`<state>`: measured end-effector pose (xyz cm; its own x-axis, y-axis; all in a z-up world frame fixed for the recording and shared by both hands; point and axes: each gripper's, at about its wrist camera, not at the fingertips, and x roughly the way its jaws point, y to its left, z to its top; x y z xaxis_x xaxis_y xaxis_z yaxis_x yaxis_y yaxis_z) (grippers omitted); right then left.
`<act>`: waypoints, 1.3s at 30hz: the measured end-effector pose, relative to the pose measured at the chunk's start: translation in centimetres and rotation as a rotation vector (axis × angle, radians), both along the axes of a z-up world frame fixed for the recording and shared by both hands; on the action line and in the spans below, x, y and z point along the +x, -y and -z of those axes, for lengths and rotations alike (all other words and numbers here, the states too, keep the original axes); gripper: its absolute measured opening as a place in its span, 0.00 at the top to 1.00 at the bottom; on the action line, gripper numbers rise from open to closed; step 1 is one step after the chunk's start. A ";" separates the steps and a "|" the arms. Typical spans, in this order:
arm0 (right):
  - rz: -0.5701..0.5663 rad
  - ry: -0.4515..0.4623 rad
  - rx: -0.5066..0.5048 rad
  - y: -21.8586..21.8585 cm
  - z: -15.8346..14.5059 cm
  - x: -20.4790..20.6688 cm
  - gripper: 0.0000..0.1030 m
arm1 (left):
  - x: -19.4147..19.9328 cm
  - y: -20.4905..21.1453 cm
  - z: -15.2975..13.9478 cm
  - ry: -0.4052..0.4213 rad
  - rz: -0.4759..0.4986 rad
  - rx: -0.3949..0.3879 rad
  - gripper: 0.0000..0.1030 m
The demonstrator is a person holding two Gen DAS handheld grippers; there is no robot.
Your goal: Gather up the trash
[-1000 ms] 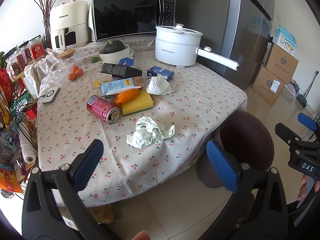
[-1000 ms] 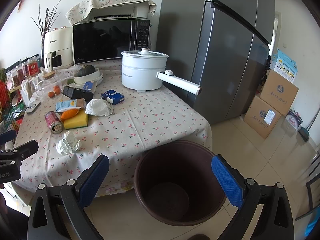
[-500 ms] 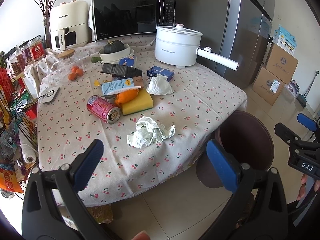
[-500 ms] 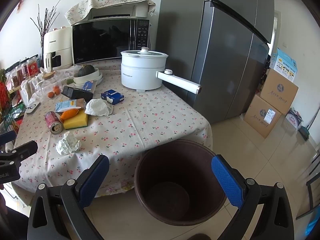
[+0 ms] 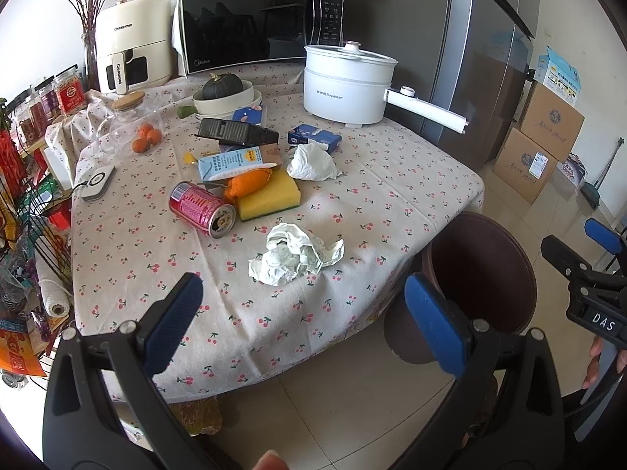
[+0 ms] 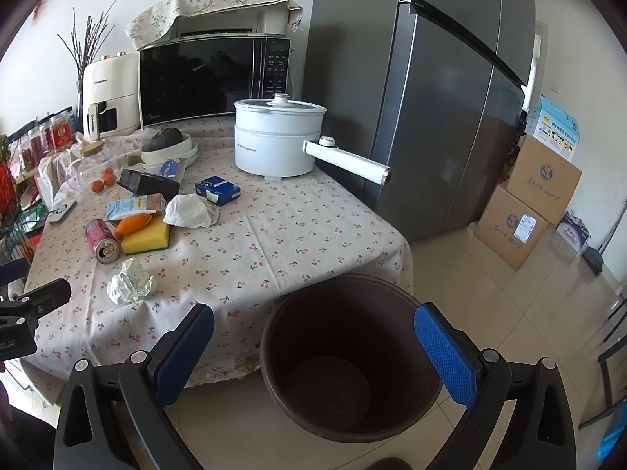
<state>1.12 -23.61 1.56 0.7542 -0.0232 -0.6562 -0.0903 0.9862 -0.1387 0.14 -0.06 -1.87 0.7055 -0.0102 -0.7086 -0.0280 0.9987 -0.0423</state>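
Note:
A crumpled white paper ball (image 5: pixel 294 255) lies near the table's front edge; it also shows in the right wrist view (image 6: pixel 129 282). A second crumpled tissue (image 5: pixel 311 162) lies further back. A red can (image 5: pixel 202 208) lies on its side by a yellow sponge (image 5: pixel 269 195), with a milk carton (image 5: pixel 231 164) behind. A brown bin (image 6: pixel 348 356) stands on the floor beside the table, empty. My left gripper (image 5: pixel 301 313) is open and empty, in front of the table. My right gripper (image 6: pixel 313 352) is open and empty above the bin.
A white electric pot (image 5: pixel 348 86) with a long handle, a microwave (image 5: pixel 258 27), an air fryer (image 5: pixel 133 43), a bowl with a squash (image 5: pixel 225 92), a blue box (image 5: pixel 313 137) and jars stand on the table. A fridge (image 6: pixel 450 90) and cardboard boxes (image 6: pixel 529 199) are at the right.

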 end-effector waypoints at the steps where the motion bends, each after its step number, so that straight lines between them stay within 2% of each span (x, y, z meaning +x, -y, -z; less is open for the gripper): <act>1: 0.003 0.002 -0.001 0.0 0.0 0.0 0.00 | 0.0 0.0 0.0 0.001 0.000 0.003 0.00; 10: -0.009 -0.010 0.015 0.1 -0.1 0.2 0.00 | 0.7 -1.5 -0.3 -0.003 -0.002 -0.014 0.00; 15: -0.057 -0.074 0.022 -0.3 -0.2 1.4 0.00 | 2.5 -3.9 0.5 -0.076 0.005 -0.017 0.00; 19: -0.102 -0.159 0.059 -1.3 0.0 3.2 0.00 | 4.3 -6.5 1.6 -0.181 -0.027 -0.012 0.00; 23: -0.187 -0.267 0.063 -4.8 1.2 5.3 0.00 | 5.4 -9.4 2.3 -0.214 -0.085 -0.017 0.00; 28: -0.270 -0.363 0.065 -10.1 4.1 7.4 0.00 | 6.2 -12.8 3.8 -0.274 -0.145 -0.105 0.00; 30: -0.299 -0.400 0.071 -12.1 5.3 8.1 0.00 | 6.2 -13.4 4.4 -0.292 -0.151 -0.095 0.00; 34: -0.357 -0.414 0.038 -16.4 6.8 9.2 0.00 | 6.4 -14.9 5.5 -0.338 -0.164 -0.149 0.00; 39: -0.379 -0.459 0.022 -19.7 9.2 10.4 0.01 | 6.2 -16.0 6.0 -0.354 -0.162 -0.167 0.00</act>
<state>11.55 -3.96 -7.64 0.3464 0.2097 -0.9144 -0.4827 0.8756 0.0179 6.36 15.99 -7.82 0.4210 -0.0544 -0.9054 -0.2257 0.9605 -0.1626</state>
